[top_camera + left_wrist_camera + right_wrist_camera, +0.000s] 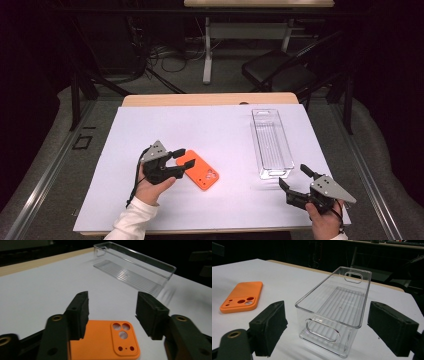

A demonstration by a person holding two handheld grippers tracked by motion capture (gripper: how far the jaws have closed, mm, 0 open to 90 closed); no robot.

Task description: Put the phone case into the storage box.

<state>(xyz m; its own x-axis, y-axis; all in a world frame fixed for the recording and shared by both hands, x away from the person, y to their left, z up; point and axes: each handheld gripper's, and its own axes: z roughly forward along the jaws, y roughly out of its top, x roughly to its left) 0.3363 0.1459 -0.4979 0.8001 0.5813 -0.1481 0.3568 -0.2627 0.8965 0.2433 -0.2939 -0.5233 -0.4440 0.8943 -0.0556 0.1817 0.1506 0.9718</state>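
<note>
While the left hand-held gripper (181,161) sits over the near end of the orange phone case (200,170), its jaws stand apart on either side of that end, and from the left gripper view I cannot tell for certain whether the pads press on the case's edges; a gap shows at the right pad, so they look open around it. The case lies flat on the white sheet covering the table (210,100), its outer side up, with three round camera holes and smaller holes at the far end in a raised square. No brand, label or writing can be read on it, nor on anything else on the table.

The right hand-held gripper (295,180) is held near the right front of the sheet with its jaws wide apart and nothing between the pads; it points at the near short end of the clear plastic bin (271,142), just short of it. The bin stands upright, empty, with an oval handle cut-out in each short end, well apart from the case.
</note>
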